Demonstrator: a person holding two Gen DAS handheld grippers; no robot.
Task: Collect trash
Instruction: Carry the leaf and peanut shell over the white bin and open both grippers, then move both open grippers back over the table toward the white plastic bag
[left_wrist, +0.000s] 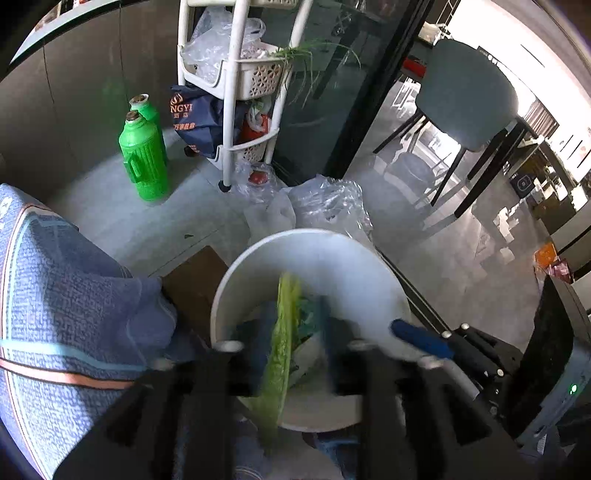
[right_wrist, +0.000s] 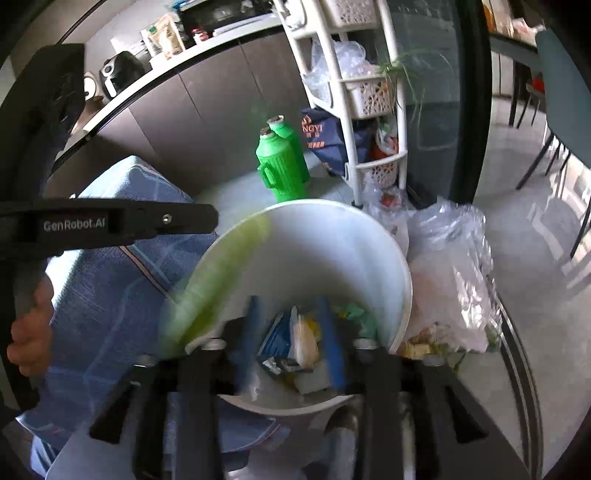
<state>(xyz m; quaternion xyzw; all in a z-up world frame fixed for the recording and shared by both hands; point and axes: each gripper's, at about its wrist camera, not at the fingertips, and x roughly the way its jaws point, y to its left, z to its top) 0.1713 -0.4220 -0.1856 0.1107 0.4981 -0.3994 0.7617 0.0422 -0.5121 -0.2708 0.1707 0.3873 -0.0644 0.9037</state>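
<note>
A white round bin (left_wrist: 332, 258) stands on the floor below both grippers. My left gripper (left_wrist: 295, 343) hangs over its near rim with the jaws apart. A blurred green leafy strip (left_wrist: 282, 332) hangs between its blue pads (left_wrist: 258, 343), and no pad visibly presses on it. In the right wrist view the same strip (right_wrist: 221, 273) is a green streak at the left rim of the bin (right_wrist: 369, 243). My right gripper (right_wrist: 293, 332) is open and empty above the wrappers and packets (right_wrist: 291, 343) in the bin. The left gripper's black body (right_wrist: 110, 221) crosses the upper left.
Two green flasks (left_wrist: 144, 162) stand on the floor by a white tiered rack (left_wrist: 232, 92). Clear plastic bags (right_wrist: 450, 266) lie right of the bin. Blue patterned cloth (left_wrist: 74, 314) fills the left. A chair (left_wrist: 465, 96) stands beyond a dark glass door. A person's hand (right_wrist: 29, 332) holds the left gripper.
</note>
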